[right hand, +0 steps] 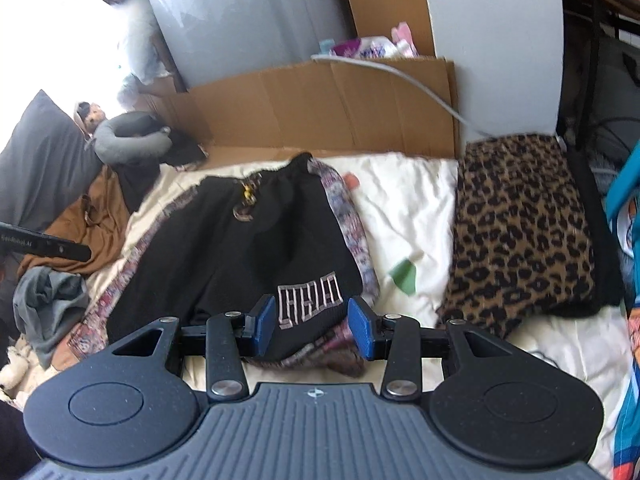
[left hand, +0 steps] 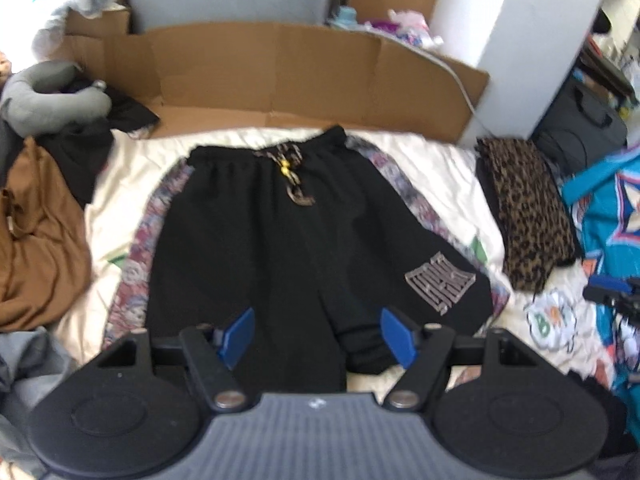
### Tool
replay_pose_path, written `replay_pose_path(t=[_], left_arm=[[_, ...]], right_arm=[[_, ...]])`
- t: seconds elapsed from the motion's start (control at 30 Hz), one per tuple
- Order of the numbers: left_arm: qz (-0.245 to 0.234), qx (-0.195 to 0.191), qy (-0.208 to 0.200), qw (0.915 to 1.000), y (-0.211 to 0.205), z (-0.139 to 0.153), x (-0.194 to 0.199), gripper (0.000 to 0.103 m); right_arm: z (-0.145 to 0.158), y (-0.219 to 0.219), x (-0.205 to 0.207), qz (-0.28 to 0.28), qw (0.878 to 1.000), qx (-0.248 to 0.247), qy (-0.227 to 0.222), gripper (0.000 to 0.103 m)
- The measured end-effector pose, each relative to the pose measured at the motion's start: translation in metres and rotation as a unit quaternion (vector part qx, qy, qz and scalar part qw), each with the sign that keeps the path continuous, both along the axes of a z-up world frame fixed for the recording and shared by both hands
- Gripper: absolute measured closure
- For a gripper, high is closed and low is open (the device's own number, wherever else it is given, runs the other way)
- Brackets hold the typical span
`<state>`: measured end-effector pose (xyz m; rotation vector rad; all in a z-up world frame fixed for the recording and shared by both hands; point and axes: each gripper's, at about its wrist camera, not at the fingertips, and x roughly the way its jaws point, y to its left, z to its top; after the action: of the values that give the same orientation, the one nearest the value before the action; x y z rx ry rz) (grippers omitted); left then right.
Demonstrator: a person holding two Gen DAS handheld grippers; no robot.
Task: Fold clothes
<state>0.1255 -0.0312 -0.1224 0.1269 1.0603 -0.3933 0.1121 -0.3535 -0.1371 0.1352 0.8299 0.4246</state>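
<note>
Black shorts (left hand: 280, 240) with floral side stripes, a drawstring and a grey logo patch (left hand: 440, 286) lie flat on the cream sheet, waistband away from me. My left gripper (left hand: 319, 336) hovers over the leg hems, open wide with nothing between its blue pads (left hand: 240, 336). In the right wrist view the shorts (right hand: 240, 248) lie left of centre. The logo leg's hem (right hand: 308, 308) sits between the fingers of my right gripper (right hand: 314, 328). Its jaws stand partly apart, narrower than the left's, and no firm grip shows. The right gripper's edge (left hand: 612, 292) appears at the far right of the left wrist view.
A folded leopard-print garment (right hand: 520, 232) lies on the right of the sheet (right hand: 400, 208). Brown clothing (left hand: 36, 240), grey clothing (right hand: 48, 300) and a grey neck pillow (left hand: 48, 100) are piled at the left. Flattened cardboard (left hand: 280, 76) lines the far edge. A teal printed blanket (left hand: 608, 208) lies at the right.
</note>
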Motion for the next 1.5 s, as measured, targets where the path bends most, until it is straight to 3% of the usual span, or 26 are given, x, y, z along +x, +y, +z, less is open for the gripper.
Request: replay_pose_path(t=[0.37,0.7,0.83,1.07,1.2,1.23,1.27,1.3,1.33,1.37,1.47,1.5], left_arm=[[-0.001,-0.017,0.069,0.9975,-0.024,-0.074,-0.006,0.037],[-0.059,-0.005,0.098,0.9935,-0.055,-0.126,-0.015,0.036],[-0.06,-0.008,0.118,0.9912,-0.062,-0.154,-0.013,0.036],[-0.034,-0.032,0.103,0.9936,-0.062,-0.171,-0.001,0.036],[-0.04,-0.036,0.088,0.9947,-0.064,-0.172,0.007,0.036],[-0.038,-0.04,0.09,0.9944,-0.063,-0.173,0.01,0.038],[-0.034,-0.051,0.097,0.9934,-0.061,-0.174,0.013,0.049],[-0.03,-0.06,0.103,0.9924,-0.059,-0.175,0.016,0.07],[-0.024,-0.066,0.109,0.9915,-0.058,-0.174,0.019,0.078],[-0.017,-0.072,0.116,0.9905,-0.056,-0.174,0.022,0.082],[0.001,-0.094,0.12,0.9883,-0.049,-0.165,0.029,0.09],[0.005,-0.101,0.12,0.9876,-0.047,-0.16,0.03,0.092]], right_arm=[[-0.067,-0.009,0.014,-0.004,0.998,0.009,0.063,0.056],[-0.115,0.002,0.031,0.007,0.995,-0.013,0.098,0.054],[-0.137,0.009,0.034,0.012,0.993,-0.023,0.114,0.052],[-0.17,0.026,0.045,0.025,0.99,-0.059,0.123,0.052],[-0.176,0.03,0.055,0.018,0.991,-0.051,0.122,0.05],[-0.177,0.031,0.058,0.017,0.991,-0.048,0.122,0.05],[-0.178,0.031,0.061,0.015,0.992,-0.045,0.121,0.05],[-0.178,0.032,0.065,0.015,0.992,-0.036,0.122,0.05],[-0.179,0.031,0.068,0.015,0.992,-0.024,0.124,0.05],[-0.18,0.031,0.072,0.015,0.992,-0.012,0.126,0.054],[-0.18,0.032,0.077,0.011,0.99,0.006,0.139,0.097],[-0.177,0.032,0.076,0.011,0.99,0.007,0.137,0.1]])
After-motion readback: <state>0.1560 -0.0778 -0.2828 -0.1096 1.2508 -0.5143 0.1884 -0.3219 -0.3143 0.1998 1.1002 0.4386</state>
